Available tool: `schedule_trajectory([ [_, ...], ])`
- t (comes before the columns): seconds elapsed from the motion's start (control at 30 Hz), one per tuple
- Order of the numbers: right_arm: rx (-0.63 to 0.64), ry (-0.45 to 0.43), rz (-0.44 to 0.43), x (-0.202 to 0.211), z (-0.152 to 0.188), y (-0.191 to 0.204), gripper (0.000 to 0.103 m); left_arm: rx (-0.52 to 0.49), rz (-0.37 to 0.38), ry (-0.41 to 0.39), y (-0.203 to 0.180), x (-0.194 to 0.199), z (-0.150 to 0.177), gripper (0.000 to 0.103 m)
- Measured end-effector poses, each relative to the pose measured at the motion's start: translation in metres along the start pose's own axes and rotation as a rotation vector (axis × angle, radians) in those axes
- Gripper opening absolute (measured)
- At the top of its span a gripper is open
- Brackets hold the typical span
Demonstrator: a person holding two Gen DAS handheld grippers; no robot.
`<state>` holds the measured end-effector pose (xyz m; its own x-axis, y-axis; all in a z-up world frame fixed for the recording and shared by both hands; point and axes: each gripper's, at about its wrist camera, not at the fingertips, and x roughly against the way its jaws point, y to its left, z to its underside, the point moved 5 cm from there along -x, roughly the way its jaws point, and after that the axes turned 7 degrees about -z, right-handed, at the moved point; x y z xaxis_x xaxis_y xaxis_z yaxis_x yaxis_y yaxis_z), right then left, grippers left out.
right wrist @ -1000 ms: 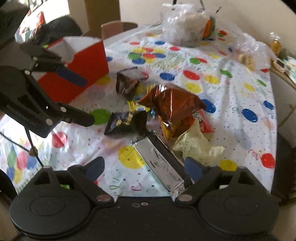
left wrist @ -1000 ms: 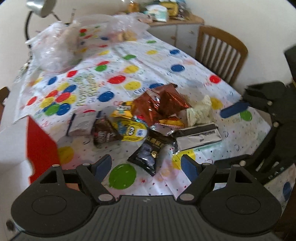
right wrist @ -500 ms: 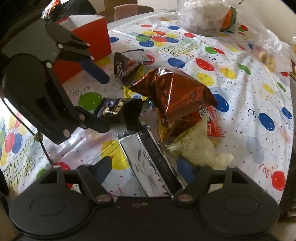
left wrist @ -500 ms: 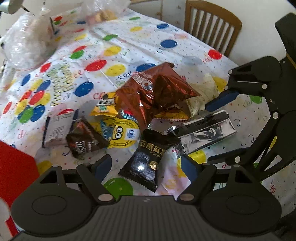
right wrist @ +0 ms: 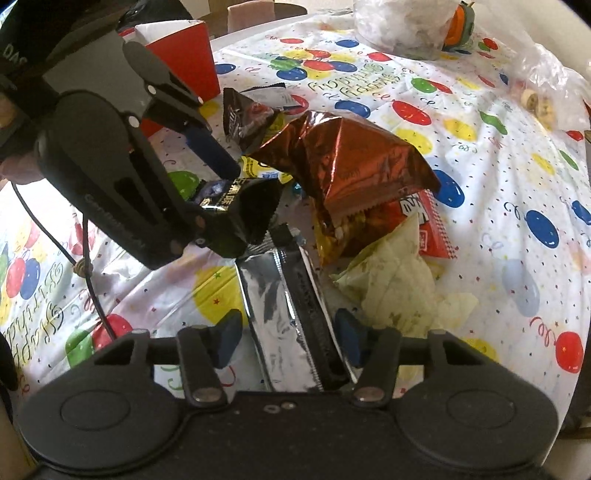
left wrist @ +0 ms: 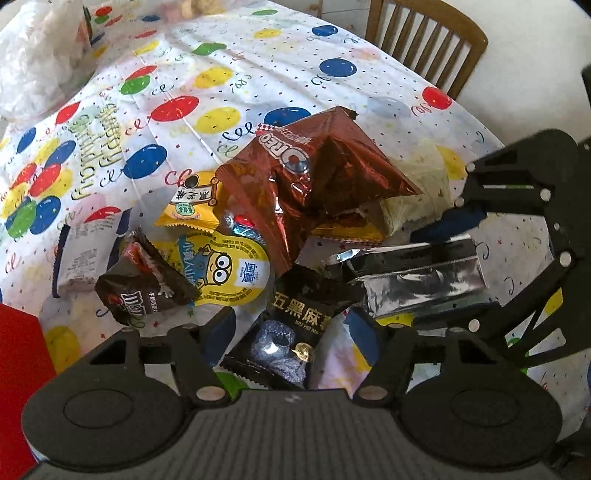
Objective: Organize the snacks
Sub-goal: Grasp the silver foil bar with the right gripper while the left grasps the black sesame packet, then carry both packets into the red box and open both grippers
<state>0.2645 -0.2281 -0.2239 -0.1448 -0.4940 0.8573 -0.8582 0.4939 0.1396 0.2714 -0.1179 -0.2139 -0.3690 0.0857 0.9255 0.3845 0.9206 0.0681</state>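
Snack packets lie heaped on the balloon-print tablecloth (left wrist: pixel 258 66). My left gripper (left wrist: pixel 292 330) is open and low, straddling a black packet with Chinese lettering (left wrist: pixel 295 314); from the right wrist, this black packet (right wrist: pixel 247 199) sits between the left gripper's fingers (right wrist: pixel 210 151). My right gripper (right wrist: pixel 289 336) is open but narrowed, its pads close beside a long silver packet (right wrist: pixel 280 295) lying flat. In the left wrist view the silver packet (left wrist: pixel 417 280) sits between the right gripper's fingers (left wrist: pixel 454 221). A brown Oreo bag (left wrist: pixel 317 177) tops the pile.
Around the pile lie an M&M's pouch (left wrist: pixel 144 288), a yellow Minion pack (left wrist: pixel 225 273), a pale green bag (right wrist: pixel 391 280) and a red packet (right wrist: pixel 432 229). A red box (right wrist: pixel 184 62) stands at the far left. A wooden chair (left wrist: pixel 424 33) stands by the table, with clear plastic bags (right wrist: pixel 402 26) behind.
Both grippers have moved down and in toward the pile. The right jaws have narrowed around the silver packet; the left jaws have narrowed slightly around the black packet.
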Motion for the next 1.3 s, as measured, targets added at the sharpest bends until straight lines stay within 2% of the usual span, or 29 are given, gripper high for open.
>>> schedule_trajectory([
  [0.17, -0.048, -0.013, 0.022, 0.002, 0.002, 0.004, 0.045, 0.042, 0.018, 0.005, 0.001, 0.001, 0.000, 0.049],
  [0.23, -0.075, -0.021, 0.034, 0.003, 0.003, 0.007, 0.041, 0.058, 0.019, 0.011, 0.000, 0.002, 0.001, 0.037],
  [0.37, -0.162, -0.055, 0.046, 0.009, 0.006, 0.012, 0.041, 0.082, -0.003, 0.017, -0.001, 0.004, 0.005, 0.035],
  [0.63, -0.278, -0.115, 0.076, 0.022, 0.008, 0.030, 0.041, 0.220, -0.048, 0.030, 0.013, 0.019, 0.022, 0.034],
  [0.83, -0.354, -0.138, 0.088, 0.036, 0.006, 0.050, 0.041, 0.291, -0.049, -0.002, 0.023, 0.044, 0.041, 0.034],
  [1.03, -0.395, -0.184, 0.102, 0.057, -0.010, 0.075, 0.041, 0.349, -0.046, -0.035, 0.034, 0.079, 0.060, 0.034],
  [1.2, -0.385, -0.226, 0.098, 0.072, -0.029, 0.102, 0.041, 0.383, -0.027, -0.088, 0.050, 0.112, 0.075, 0.034],
  [1.3, -0.380, -0.249, 0.102, 0.077, -0.044, 0.118, 0.041, 0.401, -0.041, -0.107, 0.062, 0.130, 0.085, 0.034],
])
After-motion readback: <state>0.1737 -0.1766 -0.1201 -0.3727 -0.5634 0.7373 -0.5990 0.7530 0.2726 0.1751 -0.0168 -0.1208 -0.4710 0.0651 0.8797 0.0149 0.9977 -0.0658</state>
